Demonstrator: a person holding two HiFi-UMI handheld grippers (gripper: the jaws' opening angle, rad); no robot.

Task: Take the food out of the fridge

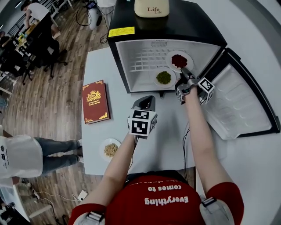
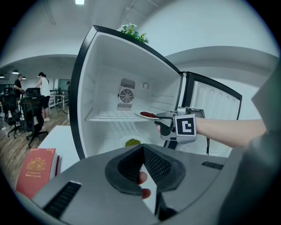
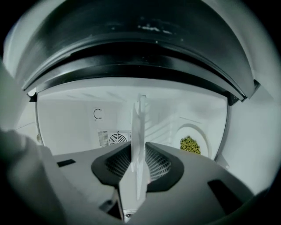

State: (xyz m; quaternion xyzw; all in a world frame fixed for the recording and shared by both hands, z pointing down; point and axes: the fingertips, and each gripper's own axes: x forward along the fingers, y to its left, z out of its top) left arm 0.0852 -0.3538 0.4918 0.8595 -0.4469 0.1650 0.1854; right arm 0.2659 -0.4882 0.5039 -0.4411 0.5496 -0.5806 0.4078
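**Head view.** One fridge (image 1: 184,26) stands at the far edge of the desk (image 1: 99,66), with its door (image 1: 237,105) swung open to the right. There are three plates in all: two in the fridge and one on the desk.
- The plate of red food (image 1: 179,60) is at the front right of the wire shelf.
- The plate of green food (image 1: 163,78) sits on the fridge floor below it.
- The plate of tan grains (image 1: 110,150) lies at the desk's near left corner.

One red book (image 1: 95,101) lies flat by the left edge. One pale container (image 1: 151,8) stands on the fridge top. There are two hand-held grippers. The right hand-held gripper (image 1: 184,70) reaches into the fridge to the rim of the red plate. The left hand-held gripper (image 1: 145,103) hangs over the middle of the desk, clear of the fridge.

**Left gripper view.** The left hand-held gripper (image 2: 142,147) has its jaws together with nothing between them. Ahead, the right hand-held gripper (image 2: 160,117) meets the plate of red food (image 2: 148,115) at the shelf's front edge.

**Right gripper view.** The right hand-held gripper (image 3: 139,154) is clamped on the white rim of the plate of red food (image 3: 139,127), seen edge-on. The plate of green food (image 3: 189,143) shows to the right.
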